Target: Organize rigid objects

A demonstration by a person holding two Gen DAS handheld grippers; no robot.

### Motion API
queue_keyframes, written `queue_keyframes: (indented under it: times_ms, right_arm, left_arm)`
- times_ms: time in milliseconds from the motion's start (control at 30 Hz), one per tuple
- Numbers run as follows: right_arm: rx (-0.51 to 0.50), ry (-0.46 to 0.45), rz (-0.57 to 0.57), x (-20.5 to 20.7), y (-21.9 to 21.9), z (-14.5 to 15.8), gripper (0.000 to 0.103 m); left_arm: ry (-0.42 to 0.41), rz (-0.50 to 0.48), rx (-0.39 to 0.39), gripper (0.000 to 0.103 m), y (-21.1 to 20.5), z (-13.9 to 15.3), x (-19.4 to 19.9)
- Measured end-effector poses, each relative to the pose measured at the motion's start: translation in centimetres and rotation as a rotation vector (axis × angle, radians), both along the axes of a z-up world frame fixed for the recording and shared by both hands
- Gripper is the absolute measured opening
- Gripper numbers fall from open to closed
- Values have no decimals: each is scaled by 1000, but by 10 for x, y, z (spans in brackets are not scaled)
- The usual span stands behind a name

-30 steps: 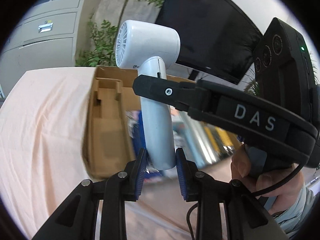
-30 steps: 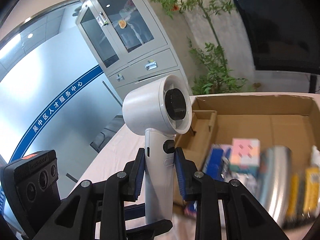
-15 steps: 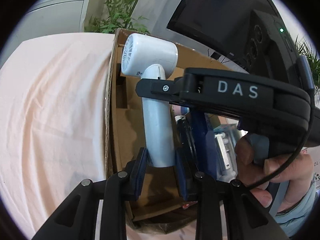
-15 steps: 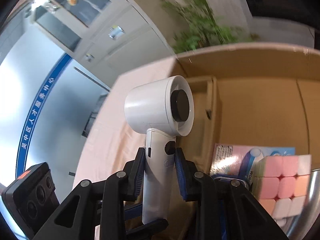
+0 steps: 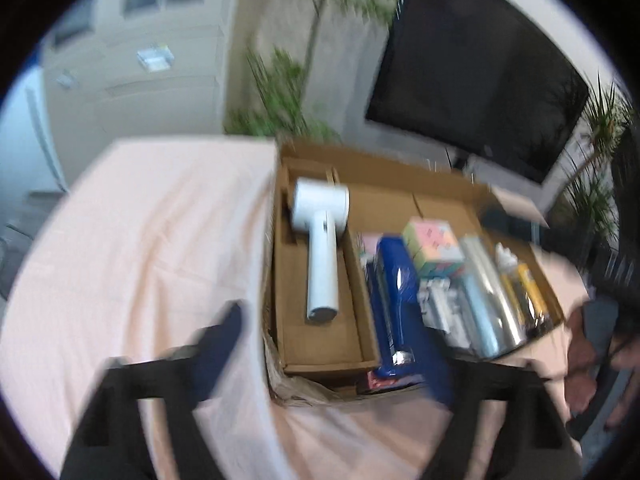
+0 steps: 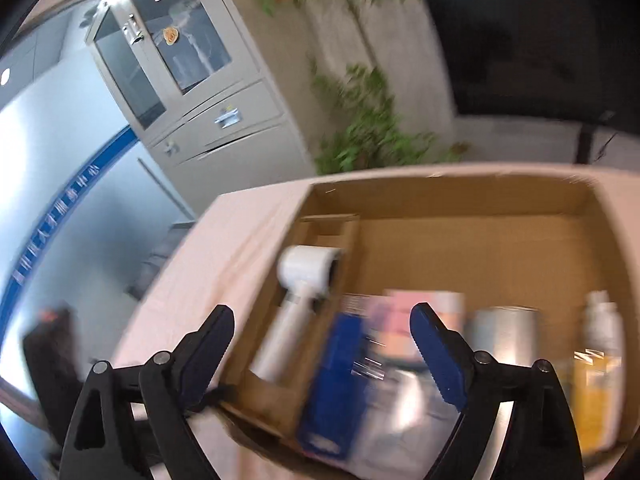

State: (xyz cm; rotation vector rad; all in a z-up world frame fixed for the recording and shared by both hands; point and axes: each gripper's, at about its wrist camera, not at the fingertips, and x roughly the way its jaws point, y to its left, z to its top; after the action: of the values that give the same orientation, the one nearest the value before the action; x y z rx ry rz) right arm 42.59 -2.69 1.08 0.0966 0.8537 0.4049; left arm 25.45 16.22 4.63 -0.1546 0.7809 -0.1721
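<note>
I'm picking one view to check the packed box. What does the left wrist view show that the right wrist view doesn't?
Only the left wrist view shows the pastel cube, the box's right end and a hand. Only the right wrist view shows the glass-door cabinet. Both show the white hair dryer lying in the cardboard box, the blue package, and open grippers: left gripper, right gripper.

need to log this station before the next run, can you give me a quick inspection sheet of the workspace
surface: table under a pale pink cloth, wrinkled.
job's things: white hair dryer lying flat in the left compartment of the cardboard box.
clutter: blue package, pastel cube, silver roll, yellow tubes, all in the box's right part.
grippers: left tool open and empty; right tool open and empty.
cables: nothing seen.
surroundings: grey cabinet, plants, dark screen.
</note>
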Motion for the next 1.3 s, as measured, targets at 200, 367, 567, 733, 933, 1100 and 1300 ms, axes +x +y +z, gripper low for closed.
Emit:
queue_keyframes:
  times_ms: [200,367,567,733,933,1100,1300]
  right_arm:
    - [-155,-97,-129,-82,-59,-2,95]
    - [-183,-91,-173,-136,-104,-13,96]
    - [-179,-134,-198,-175,-147,-5,103]
    - [-199,-179,-194,-192,-159,9,103]
    - [-194,-172,-190,-194,-164,7,103]
    - [-191,-158,-194,-187,-165,-2,103]
    - [-206,-139,-200,-175,-162,-13,103]
  left_arm:
    - [-154,31,58,88,-38,17,-50]
    - [-174,32,67,88,-71,23,-75]
    - [-178,30,58,88,-100,30,-92]
    - [-136,9,90,88,-120,26,-92]
    - [-112,40,131,88,-136,16,-88]
    - [-116,49,154,88,-146,7,-83]
    - [-92,37,165,89,-152,-3,-72]
